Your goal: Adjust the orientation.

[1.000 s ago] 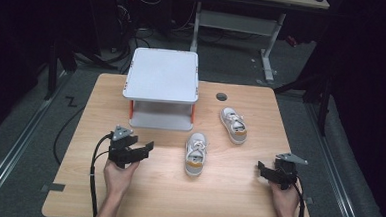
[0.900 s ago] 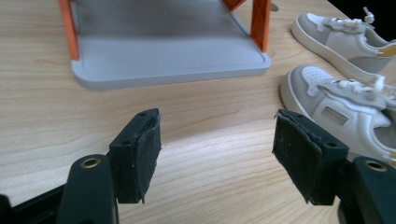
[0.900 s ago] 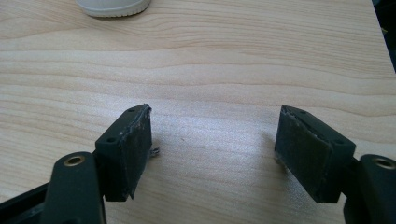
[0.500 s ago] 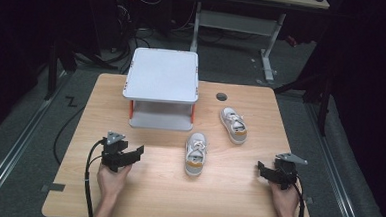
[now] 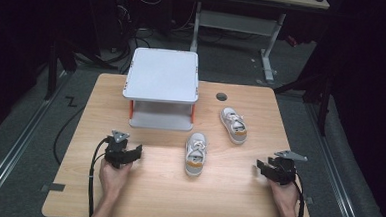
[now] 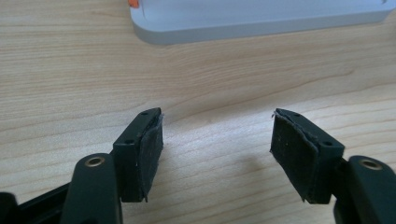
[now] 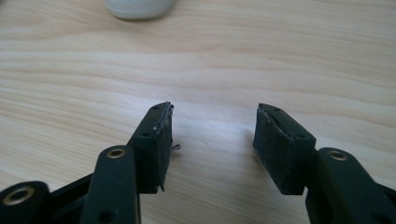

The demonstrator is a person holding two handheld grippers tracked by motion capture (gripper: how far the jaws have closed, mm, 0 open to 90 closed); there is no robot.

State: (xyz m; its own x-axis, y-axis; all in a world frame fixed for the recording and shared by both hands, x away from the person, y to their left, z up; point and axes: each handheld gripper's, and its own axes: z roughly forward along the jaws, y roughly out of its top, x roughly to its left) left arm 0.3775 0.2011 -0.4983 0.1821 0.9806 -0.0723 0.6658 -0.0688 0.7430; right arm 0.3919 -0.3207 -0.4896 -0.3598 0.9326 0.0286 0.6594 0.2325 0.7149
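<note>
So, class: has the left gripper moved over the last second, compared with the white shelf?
Yes. The left gripper has drawn back from the shelf toward the person's edge of the table; its jaws stand open.

Light wooden rectangular table (image 5: pixel 236 206) with a small round hole (image 5: pixel 221 96), dark grey carpeted floor (image 5: pixel 14 144), black cables (image 5: pixel 149 36) on it, white-legged metal desk frame (image 5: pixel 235 21) behind, dim unlit surroundings

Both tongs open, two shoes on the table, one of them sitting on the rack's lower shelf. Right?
Not quite. The high view shows both shoes on the table top: one shoe just in front of the rack, the other shoe to its right. Left tongs and right tongs are open.
</note>
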